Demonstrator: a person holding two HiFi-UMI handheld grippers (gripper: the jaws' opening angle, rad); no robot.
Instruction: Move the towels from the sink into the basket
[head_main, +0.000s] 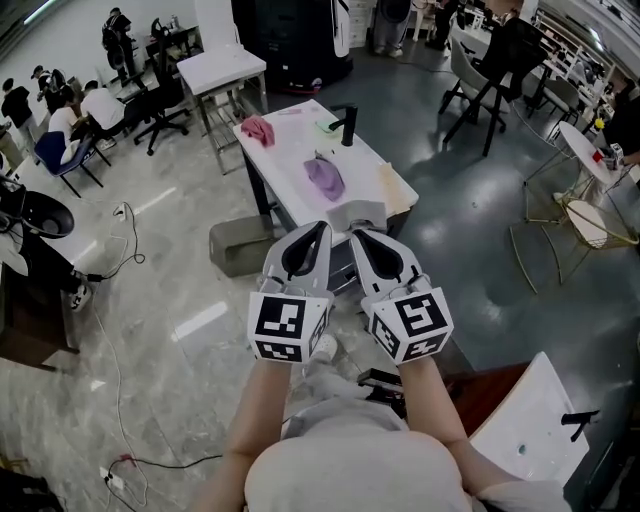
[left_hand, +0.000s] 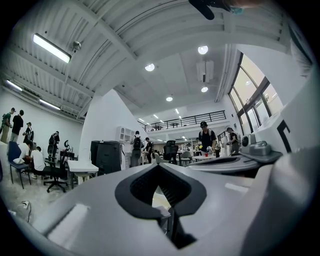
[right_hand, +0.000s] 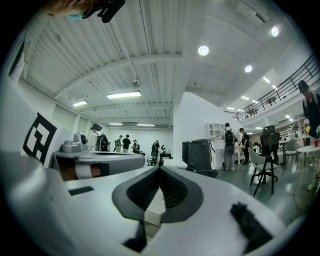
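A white table (head_main: 365, 160) with a black faucet (head_main: 348, 124) stands ahead on the floor. On it a purple towel (head_main: 324, 179) lies in the middle, a pink towel (head_main: 258, 129) at the far left corner, and a small greenish cloth (head_main: 327, 126) beside the faucet. My left gripper (head_main: 322, 227) and right gripper (head_main: 355, 233) are held side by side, short of the table's near end, pointing toward it. Both are shut with nothing between the jaws. In the left gripper view the left gripper (left_hand: 159, 165) shows closed tips, as does the right gripper (right_hand: 160, 169) in the right gripper view.
A grey bin (head_main: 235, 245) sits on the floor left of the table's near end. A beige sheet (head_main: 396, 186) hangs at the table's right edge. Chairs (head_main: 490, 85), another white table (head_main: 222, 70) and several people fill the room beyond. Cables (head_main: 118, 330) run across the floor at left.
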